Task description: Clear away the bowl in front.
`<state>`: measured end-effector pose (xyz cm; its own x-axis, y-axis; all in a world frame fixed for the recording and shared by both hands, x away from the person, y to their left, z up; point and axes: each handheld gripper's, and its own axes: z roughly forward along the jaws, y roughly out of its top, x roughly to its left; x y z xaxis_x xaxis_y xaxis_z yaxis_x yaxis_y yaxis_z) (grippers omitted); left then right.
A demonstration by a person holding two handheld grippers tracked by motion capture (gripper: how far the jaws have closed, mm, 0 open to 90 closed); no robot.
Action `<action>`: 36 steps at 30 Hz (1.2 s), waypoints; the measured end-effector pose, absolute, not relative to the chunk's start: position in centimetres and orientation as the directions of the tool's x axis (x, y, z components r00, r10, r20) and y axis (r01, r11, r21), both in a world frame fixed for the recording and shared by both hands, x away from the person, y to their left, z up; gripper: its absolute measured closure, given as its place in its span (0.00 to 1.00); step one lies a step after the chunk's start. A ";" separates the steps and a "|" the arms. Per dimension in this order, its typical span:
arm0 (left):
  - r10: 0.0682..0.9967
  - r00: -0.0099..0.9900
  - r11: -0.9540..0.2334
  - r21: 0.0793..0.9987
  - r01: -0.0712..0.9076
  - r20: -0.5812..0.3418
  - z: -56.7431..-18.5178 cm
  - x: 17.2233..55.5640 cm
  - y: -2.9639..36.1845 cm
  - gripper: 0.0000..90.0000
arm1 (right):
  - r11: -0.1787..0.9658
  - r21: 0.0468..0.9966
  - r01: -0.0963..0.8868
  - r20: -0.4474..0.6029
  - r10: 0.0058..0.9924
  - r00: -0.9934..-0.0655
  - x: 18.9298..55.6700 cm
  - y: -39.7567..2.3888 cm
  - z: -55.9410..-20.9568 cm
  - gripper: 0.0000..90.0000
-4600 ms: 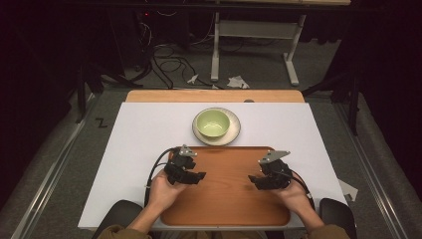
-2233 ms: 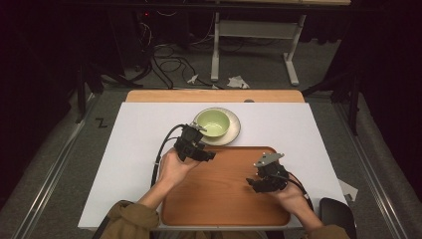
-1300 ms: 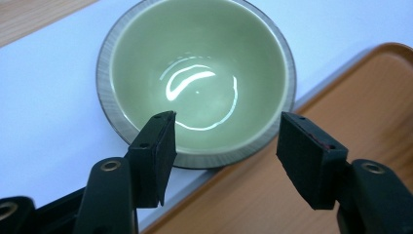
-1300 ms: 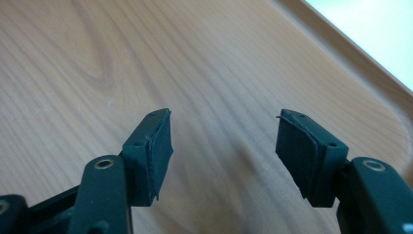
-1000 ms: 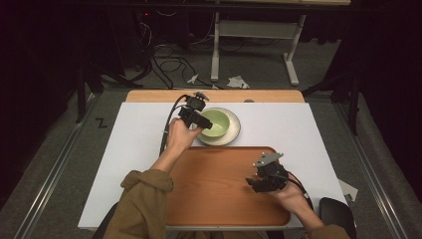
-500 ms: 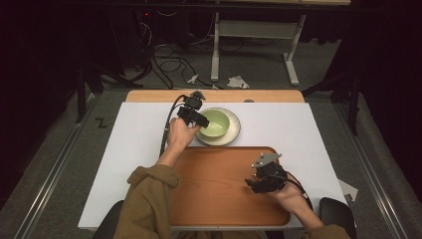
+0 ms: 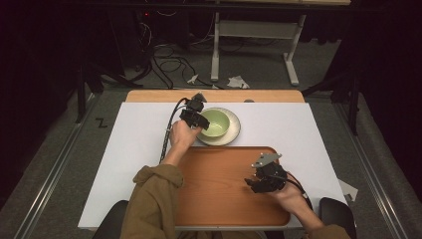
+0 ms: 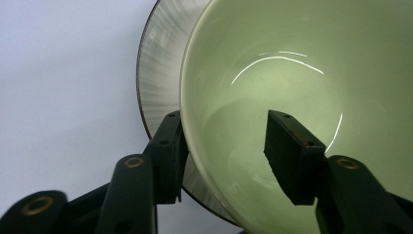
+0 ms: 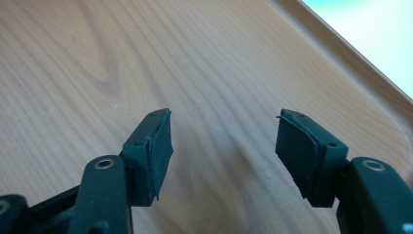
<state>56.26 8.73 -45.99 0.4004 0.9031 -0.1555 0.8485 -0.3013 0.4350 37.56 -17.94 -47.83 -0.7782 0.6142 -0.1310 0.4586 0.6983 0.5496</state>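
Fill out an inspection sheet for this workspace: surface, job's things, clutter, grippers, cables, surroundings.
Surface: white table with a wooden tray at the near edge.
Job's things: green bowl on a plate, beyond the tray.
Clutter: nothing seen on the table.
Grippers: left gripper straddles the bowl's rim, jaws just closing, inner pad apart from the wall; right gripper open above the tray.
Cables: one trails from the left gripper.
Surroundings: dark floor, cables, paper scraps.
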 end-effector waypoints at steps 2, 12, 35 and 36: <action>0.905 0.399 -0.301 0.443 0.845 -0.146 -46.1 56.3 8.8 0.62 | 0.709 0.546 0.446 -0.137 0.601 -0.787 37.6 -17.9 -47.9 0.43; 0.906 0.388 -0.282 0.446 0.850 -0.168 -46.2 56.3 8.9 0.73 | 0.711 0.555 0.432 -0.156 0.599 -0.785 37.4 -17.8 -47.8 0.43; 0.890 0.374 -0.237 0.438 0.867 -0.261 -46.5 56.8 8.9 0.92 | 0.726 0.546 0.418 -0.175 0.587 -0.791 37.2 -17.5 -47.9 0.43; 0.890 0.373 -0.233 0.440 0.867 -0.264 -46.5 56.8 8.9 0.92 | 0.725 0.546 0.419 -0.174 0.587 -0.791 37.2 -17.5 -48.0 0.43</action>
